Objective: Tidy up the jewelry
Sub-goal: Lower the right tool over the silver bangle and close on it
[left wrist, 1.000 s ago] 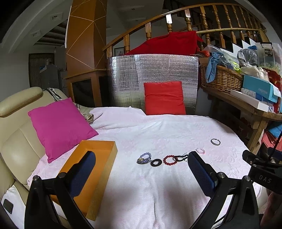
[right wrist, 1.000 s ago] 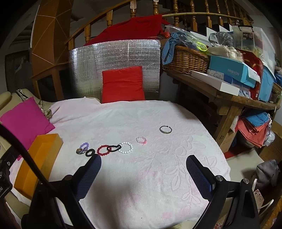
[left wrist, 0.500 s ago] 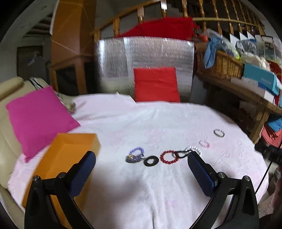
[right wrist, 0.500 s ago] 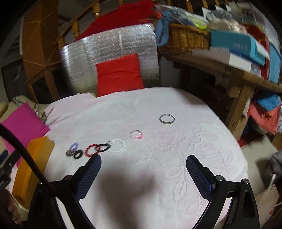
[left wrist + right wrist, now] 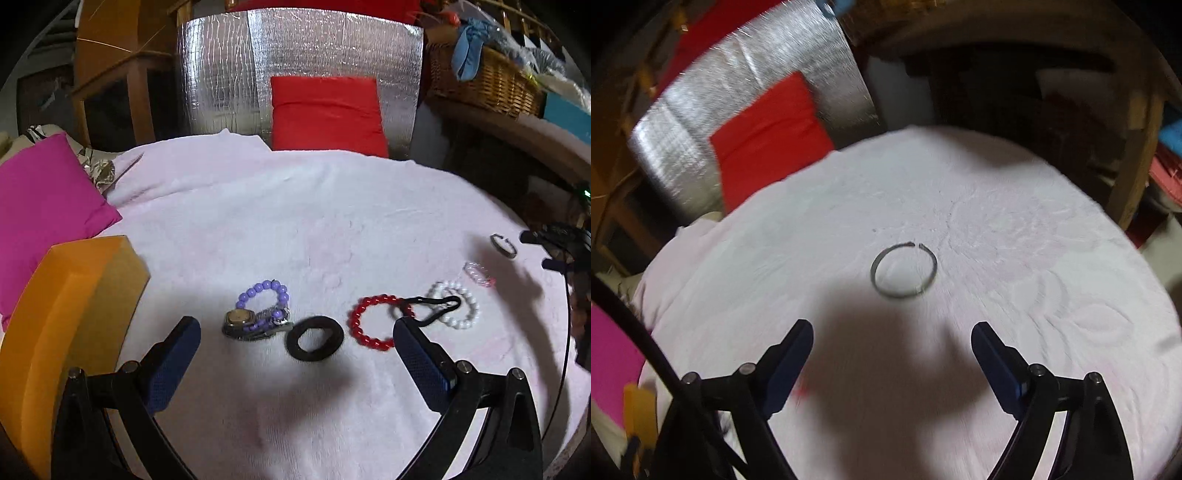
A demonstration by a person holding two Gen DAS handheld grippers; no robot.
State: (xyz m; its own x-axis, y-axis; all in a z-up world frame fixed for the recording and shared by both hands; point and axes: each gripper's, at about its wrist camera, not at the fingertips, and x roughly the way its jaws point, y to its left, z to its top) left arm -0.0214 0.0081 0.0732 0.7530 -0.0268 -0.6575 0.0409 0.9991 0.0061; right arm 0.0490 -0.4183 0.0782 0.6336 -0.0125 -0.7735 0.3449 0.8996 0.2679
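Left gripper (image 5: pixel 295 334) is hanging wide open over the black ring (image 5: pixel 315 337), holding nothing. Right gripper (image 5: pixel 892 341) is gaping empty just short of the silver bangle (image 5: pixel 904 270).

You brought your left gripper (image 5: pixel 295 332) down close over the black ring (image 5: pixel 314 342) and watch (image 5: pixel 243 323), and swung your right gripper (image 5: pixel 892 338) toward the silver bangle (image 5: pixel 904 270).
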